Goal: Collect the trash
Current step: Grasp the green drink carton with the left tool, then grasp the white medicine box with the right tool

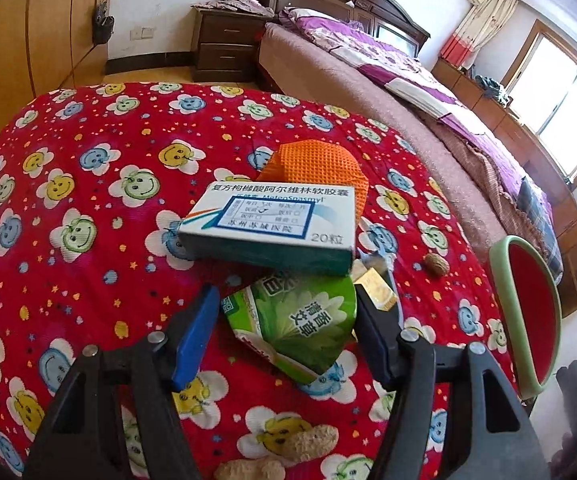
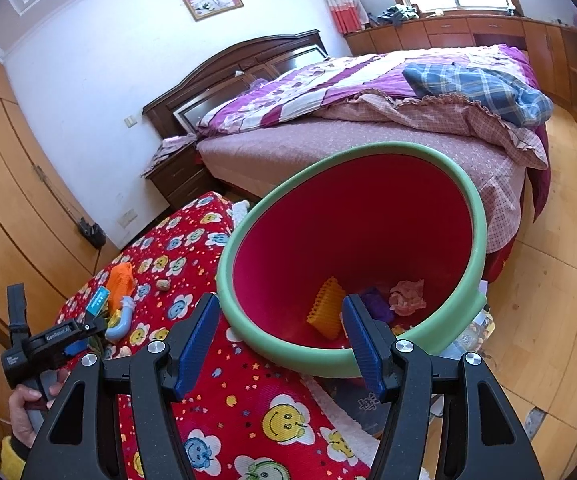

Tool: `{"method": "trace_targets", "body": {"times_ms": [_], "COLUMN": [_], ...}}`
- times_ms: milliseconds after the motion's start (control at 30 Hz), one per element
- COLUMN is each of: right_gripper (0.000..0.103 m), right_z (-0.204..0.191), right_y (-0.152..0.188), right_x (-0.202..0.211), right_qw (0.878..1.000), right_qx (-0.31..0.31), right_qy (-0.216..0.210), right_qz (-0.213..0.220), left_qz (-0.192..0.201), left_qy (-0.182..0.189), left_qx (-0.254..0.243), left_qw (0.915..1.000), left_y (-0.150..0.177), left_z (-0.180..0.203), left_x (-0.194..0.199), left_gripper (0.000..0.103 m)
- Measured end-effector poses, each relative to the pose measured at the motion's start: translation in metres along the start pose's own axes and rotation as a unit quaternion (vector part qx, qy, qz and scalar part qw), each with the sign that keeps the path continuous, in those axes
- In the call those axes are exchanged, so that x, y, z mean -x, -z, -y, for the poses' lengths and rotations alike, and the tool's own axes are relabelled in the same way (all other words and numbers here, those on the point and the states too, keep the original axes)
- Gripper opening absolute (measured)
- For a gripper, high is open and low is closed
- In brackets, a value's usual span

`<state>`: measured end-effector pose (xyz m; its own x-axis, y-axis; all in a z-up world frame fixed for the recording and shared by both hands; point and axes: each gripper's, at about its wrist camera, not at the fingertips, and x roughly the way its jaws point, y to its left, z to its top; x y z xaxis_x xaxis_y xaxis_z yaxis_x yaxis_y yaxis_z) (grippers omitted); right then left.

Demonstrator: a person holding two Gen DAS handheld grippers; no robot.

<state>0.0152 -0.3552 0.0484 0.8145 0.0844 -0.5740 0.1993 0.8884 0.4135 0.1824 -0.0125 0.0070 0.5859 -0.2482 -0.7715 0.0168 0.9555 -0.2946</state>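
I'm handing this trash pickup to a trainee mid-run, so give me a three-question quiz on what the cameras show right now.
1. True or false: the left tongs are shut tight on the medicine box.
2. Which item sits between the open left tongs? A) green packet B) walnut C) orange cloth
3. Fill in: the right tongs are at the green rim of the red ____, which already holds an orange waffle-textured piece and crumpled pink paper.

Key: 1 false; 2 A; 3 bin.
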Motion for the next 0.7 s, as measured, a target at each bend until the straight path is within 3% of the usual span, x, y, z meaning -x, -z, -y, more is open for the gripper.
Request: {"method": "trace_targets", "body": {"times_ms": [300, 700], "right_gripper": [0.065, 0.065], "right_z": [-0.023, -0.089], "right_y": [0.003, 0.013], "right_x": [-0.001, -0.017], "right_qw": [1.000, 0.995], "right_qx": [0.016, 0.082], "right_qy": [-0.017, -0.052], "right_qz": [-0.008, -0.035], "left_qz": [0.030, 0.064], "left_qy": [0.013, -0.023], "left_qx": [-0.023, -0.008], "left_qw": [0.9992, 0.9976], "left_y": [0.008, 0.010], "left_z": [-0.003, -0.048], "left_x": [0.042, 0.083], "left_gripper": [0.066, 0.066]}}
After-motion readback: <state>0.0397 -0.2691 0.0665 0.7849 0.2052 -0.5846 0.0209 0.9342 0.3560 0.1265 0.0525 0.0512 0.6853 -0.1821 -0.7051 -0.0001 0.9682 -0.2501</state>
